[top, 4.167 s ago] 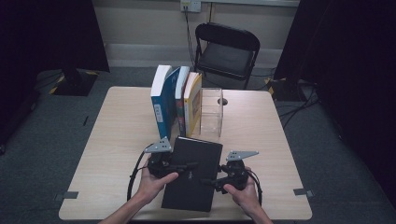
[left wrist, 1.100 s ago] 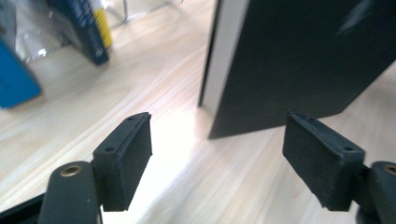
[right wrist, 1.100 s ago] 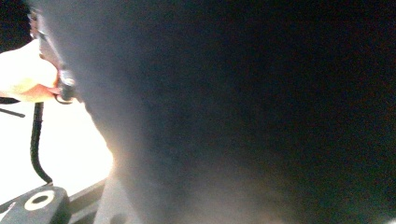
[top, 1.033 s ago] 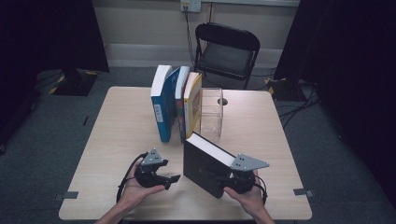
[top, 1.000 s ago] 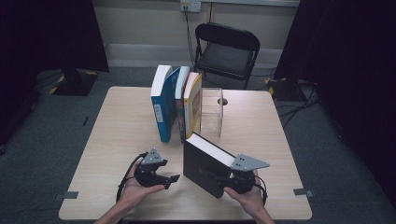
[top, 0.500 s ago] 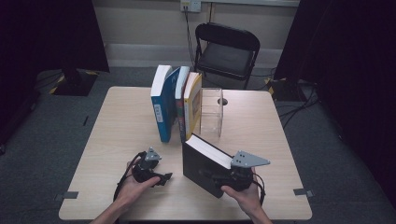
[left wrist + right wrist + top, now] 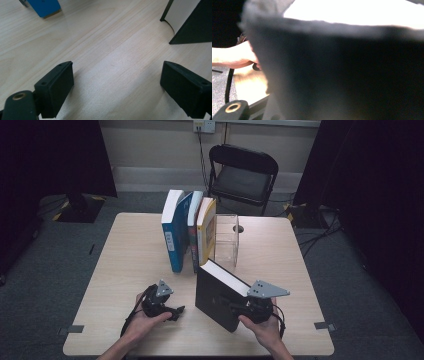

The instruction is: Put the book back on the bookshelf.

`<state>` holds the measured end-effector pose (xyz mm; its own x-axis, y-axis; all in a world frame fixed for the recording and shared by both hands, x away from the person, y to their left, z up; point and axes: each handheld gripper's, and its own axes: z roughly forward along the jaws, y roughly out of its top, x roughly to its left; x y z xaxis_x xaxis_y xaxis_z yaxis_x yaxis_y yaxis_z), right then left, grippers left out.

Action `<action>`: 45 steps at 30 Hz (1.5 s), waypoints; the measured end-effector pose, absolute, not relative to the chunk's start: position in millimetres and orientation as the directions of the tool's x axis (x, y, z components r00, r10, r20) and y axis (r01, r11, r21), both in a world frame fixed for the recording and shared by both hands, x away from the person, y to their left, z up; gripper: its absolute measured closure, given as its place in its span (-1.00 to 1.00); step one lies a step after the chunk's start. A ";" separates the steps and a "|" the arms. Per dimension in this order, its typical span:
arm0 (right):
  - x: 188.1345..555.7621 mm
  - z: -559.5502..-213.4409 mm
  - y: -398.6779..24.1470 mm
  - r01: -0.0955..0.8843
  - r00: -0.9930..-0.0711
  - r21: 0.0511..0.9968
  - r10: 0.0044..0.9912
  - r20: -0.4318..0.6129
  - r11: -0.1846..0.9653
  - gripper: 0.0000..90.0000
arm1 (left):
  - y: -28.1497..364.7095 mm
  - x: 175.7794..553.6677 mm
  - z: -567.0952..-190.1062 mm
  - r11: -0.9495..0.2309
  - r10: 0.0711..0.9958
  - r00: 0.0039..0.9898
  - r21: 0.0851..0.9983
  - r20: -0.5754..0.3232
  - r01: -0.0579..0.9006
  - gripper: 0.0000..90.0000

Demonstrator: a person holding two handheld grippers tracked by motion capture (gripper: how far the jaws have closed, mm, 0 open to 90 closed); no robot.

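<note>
A black hardcover book (image 7: 216,296) stands tilted on its long edge at the table's front, white page block facing up and to the right. My right gripper (image 7: 240,309) is shut on its near right end, and its jaws have just been closing on it. The dark cover (image 7: 337,70) sits close in front of the right gripper view. My left gripper (image 7: 176,312) rests on the table left of the book, apart from it. It is open, its jaws (image 7: 117,68) have just been opening, and only bare wood lies between them. The book's corner (image 7: 192,27) shows at upper right.
Three books stand upright in a row at the table's middle: a blue one (image 7: 172,237) and two thinner ones (image 7: 205,230). A clear plastic box (image 7: 226,237) stands against their right side. A black folding chair (image 7: 242,175) is behind the wooden table (image 7: 125,250).
The black book, earlier flat between both grippers, now stands on edge in the right gripper. The left gripper has let go and drawn off to the left.
</note>
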<state>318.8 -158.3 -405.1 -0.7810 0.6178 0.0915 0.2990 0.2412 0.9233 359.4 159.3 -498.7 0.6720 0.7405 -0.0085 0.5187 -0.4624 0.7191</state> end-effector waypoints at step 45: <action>381.3 -398.6 -194.4 0.332 -0.628 0.921 0.776 0.057 0.201 0.15 | 169.8 365.6 -501.8 -0.453 0.755 0.656 0.713 -0.012 0.535 -1.00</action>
<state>381.3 -194.4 -398.6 -0.6285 0.7757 0.0573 0.3323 0.2011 0.9215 365.6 169.8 -501.8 0.6555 0.7551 -0.0122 0.5349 -0.4529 0.7133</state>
